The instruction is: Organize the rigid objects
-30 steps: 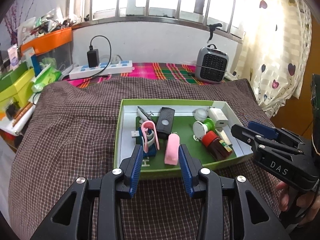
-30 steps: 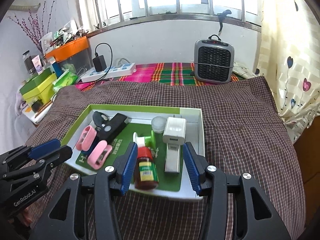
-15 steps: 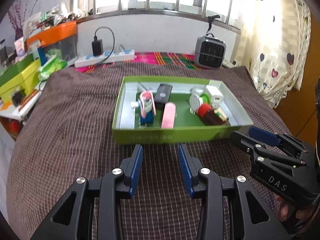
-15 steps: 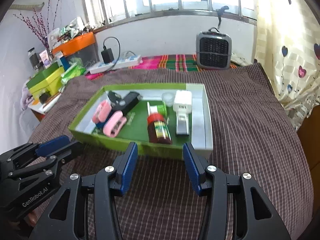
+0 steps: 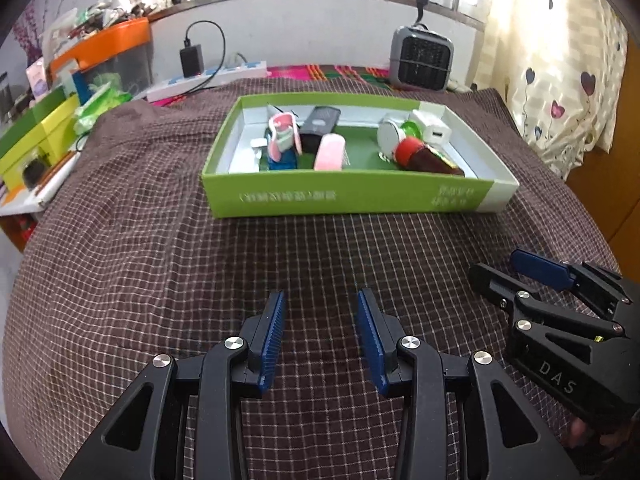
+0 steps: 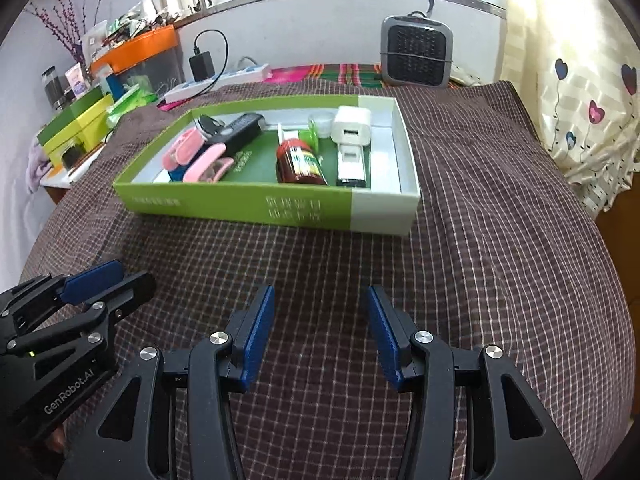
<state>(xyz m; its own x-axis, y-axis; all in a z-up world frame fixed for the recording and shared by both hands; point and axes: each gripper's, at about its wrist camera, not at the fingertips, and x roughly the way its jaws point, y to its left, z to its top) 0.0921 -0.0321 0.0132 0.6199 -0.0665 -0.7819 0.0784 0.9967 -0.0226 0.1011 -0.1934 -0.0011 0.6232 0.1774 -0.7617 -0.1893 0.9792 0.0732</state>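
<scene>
— How do the tongs stand?

— The left tongs (image 5: 320,336) and the right tongs (image 6: 320,332) both hang spread over the brown checked cloth (image 6: 480,240), with nothing between the blue pads (image 5: 272,336). They sit side by side, each visible at the edge of the other's view, both well apart from the box.

— And the things to be sorted?

— All lie inside the green and white box (image 6: 240,204), which rests on the cloth ahead of both tongs. On its left side sit two pink clips (image 6: 188,154) and a black device (image 6: 236,132). Toward the right a red-capped brown bottle (image 6: 300,164) lies on its side, beside a white charger (image 6: 352,126).

— What surrounds the box?

— Behind it, by the wall, stand a grey heater (image 6: 416,52) and a white power strip (image 6: 216,80) with a black adapter plugged in. At the far left are green boxes (image 6: 76,120) and an orange-lidded bin (image 6: 140,48); a heart-print curtain (image 6: 580,80) hangs at the right.
</scene>
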